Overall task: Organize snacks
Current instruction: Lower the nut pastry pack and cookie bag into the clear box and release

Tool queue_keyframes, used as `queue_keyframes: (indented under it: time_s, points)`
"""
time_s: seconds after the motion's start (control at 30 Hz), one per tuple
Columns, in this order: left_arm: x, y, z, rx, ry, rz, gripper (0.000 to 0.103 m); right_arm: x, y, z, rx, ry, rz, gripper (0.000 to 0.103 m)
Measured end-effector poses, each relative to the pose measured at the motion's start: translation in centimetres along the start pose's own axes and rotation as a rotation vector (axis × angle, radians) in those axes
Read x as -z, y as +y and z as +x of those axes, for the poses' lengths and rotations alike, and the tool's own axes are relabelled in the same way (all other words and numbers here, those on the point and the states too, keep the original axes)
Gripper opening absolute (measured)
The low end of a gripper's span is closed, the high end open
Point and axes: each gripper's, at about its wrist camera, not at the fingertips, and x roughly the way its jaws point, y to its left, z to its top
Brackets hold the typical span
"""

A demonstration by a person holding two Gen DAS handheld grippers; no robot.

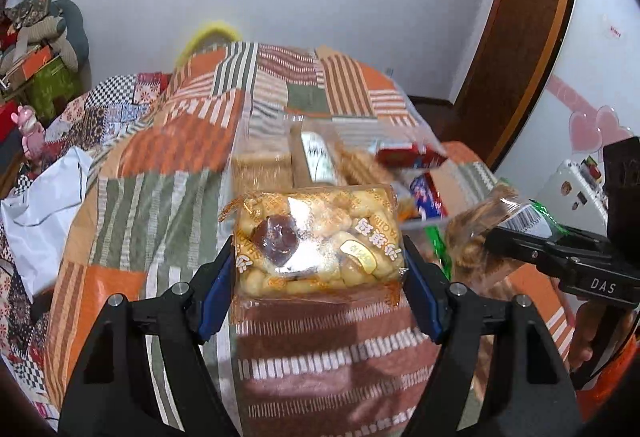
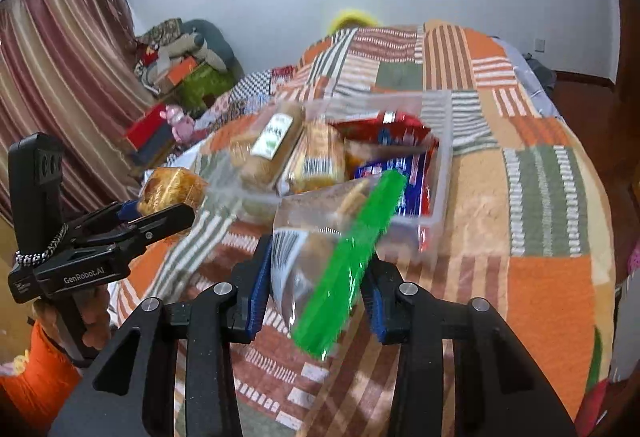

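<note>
My left gripper (image 1: 318, 277) is shut on a yellow pack of puffed pastry snacks (image 1: 316, 237) and holds it above the patchwork bed, just short of a clear plastic bin (image 1: 260, 125). My right gripper (image 2: 316, 289) is shut on a clear biscuit bag with a green strip (image 2: 344, 261), held in front of the same bin (image 2: 442, 173). The bin holds bread packs (image 2: 316, 157), a red packet (image 2: 384, 125) and a blue packet (image 2: 416, 181). The left gripper with its snack pack (image 2: 172, 189) shows at the left of the right wrist view.
The patchwork quilt (image 2: 540, 177) covers the bed. A white plastic bag (image 1: 44, 213) lies at its left edge. Boxes and soft toys (image 1: 36, 49) are piled by the far wall. A wooden door (image 1: 516, 37) stands at the right.
</note>
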Motion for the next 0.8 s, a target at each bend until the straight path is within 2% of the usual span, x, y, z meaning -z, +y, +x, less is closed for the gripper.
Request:
queue_keyframes:
  time_s: [0.33, 0.5, 0.8]
  points:
    - [-3.2, -0.7, 0.6, 0.004, -0.061, 0.015, 0.075, -2.6, -0.4, -0.9, -0.054, -0.055, 0.009, 0.036]
    - [-4.2, -0.9, 1.7, 0.002, -0.062, 0.013, 0.075, -3.7, -0.5, -0.2, -0.004, -0.080, -0.008, 0.036]
    - [-5.0, -1.0, 4.5, -0.005, -0.027, 0.006, 0.075, -4.7, -1.1, 2.8, 0.093, -0.064, -0.027, 0.036]
